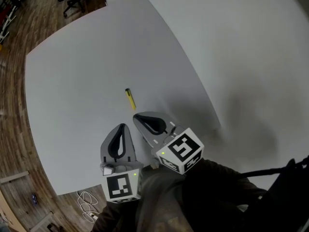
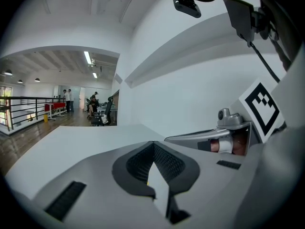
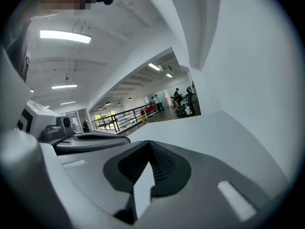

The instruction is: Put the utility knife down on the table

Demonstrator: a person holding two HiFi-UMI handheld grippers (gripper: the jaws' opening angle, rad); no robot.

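Right gripper (image 1: 139, 117), jaws closed together and empty, sits just short of the yellow utility knife (image 1: 130, 98), which lies flat on the white counter (image 1: 72, 76). Left gripper (image 1: 121, 128), apparently closed and empty too, is beside it, slightly farther from the knife.

Both grippers held close together, jaws closed and empty.
The left gripper (image 1: 121, 126) and right gripper (image 1: 136, 116) sit side by side, tips pointing forward, each pair of jaws meeting at the tips; the right one angles leftward, with dark sleeves (image 1: 203, 192) behind.
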